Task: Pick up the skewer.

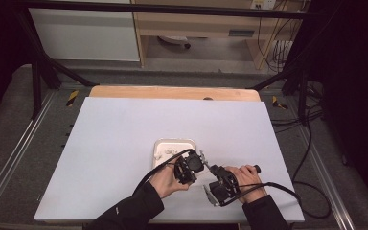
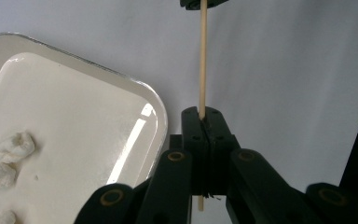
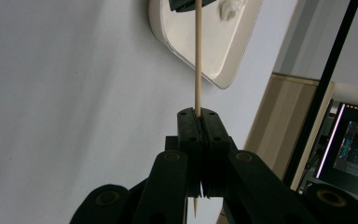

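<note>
A thin wooden stick [image 2: 203, 56] spans the gap between the two tools, just above the white table [image 1: 124, 134] and beside the tray [image 1: 159, 145]. The left gripper [image 2: 207, 122] is clamped tight on one end and the right gripper [image 3: 199, 122] is clamped tight on the other, whose sharpened tip pokes out behind its closed jaws. I judge the stick very light and stiff along its length but brittle: it looks slender enough to snap if the two hands twist or bend against each other, and smooth enough to slide through the jaws when pulled. Holds near the ends, as here, leave the middle free. There is one stick, one shallow white tray, and about three small white soft-looking lumps [image 2: 9, 156] lying in the tray; their material I cannot tell.
</note>
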### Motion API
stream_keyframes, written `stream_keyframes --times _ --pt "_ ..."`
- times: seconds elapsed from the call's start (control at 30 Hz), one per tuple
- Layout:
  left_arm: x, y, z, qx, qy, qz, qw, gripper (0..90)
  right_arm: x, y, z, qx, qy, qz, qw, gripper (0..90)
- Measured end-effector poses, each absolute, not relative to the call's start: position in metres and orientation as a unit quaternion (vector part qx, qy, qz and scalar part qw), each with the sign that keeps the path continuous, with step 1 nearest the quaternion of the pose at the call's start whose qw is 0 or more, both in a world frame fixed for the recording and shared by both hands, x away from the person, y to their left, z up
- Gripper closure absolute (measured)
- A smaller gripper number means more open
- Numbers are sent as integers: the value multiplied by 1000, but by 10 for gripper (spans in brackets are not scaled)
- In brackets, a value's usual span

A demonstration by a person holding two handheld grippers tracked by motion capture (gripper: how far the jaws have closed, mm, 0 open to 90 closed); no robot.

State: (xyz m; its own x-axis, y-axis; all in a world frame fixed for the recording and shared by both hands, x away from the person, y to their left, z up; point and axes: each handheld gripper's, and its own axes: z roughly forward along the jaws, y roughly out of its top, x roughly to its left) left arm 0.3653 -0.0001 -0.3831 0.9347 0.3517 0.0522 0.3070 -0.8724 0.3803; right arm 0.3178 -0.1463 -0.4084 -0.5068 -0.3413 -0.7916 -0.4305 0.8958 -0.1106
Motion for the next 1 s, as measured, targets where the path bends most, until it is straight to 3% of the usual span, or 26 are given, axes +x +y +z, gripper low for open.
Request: stream_keyframes --times 0.1,0.13,0.17,0.2,0.3,0.33,0.5,0.63,1.0 --pt "366 5 -382 964 173 67 193 889 320 -149 -402 -175 865 79 464 668" --pt "366 8 -381 962 176 69 196 889 320 -149 -402 -175 865 79 464 668" --pt "366 10 -380 961 179 71 200 889 320 -151 -399 -165 869 88 459 627" --pt "366 15 -380 959 183 75 201 889 321 -156 -394 -131 873 121 454 529" --pt "368 27 -379 955 195 85 205 889 322 -160 -389 -105 878 151 442 464" --pt "368 32 -379 953 201 88 211 889 324 -165 -385 -67 881 186 429 391" --pt "368 54 -378 944 220 100 227 888 329 -172 -381 11 888 234 395 284" --pt "367 74 -378 931 238 109 252 888 337 -181 -388 117 892 280 335 184" --pt "357 142 -378 878 306 129 346 888 350 -183 -407 244 881 332 235 31"
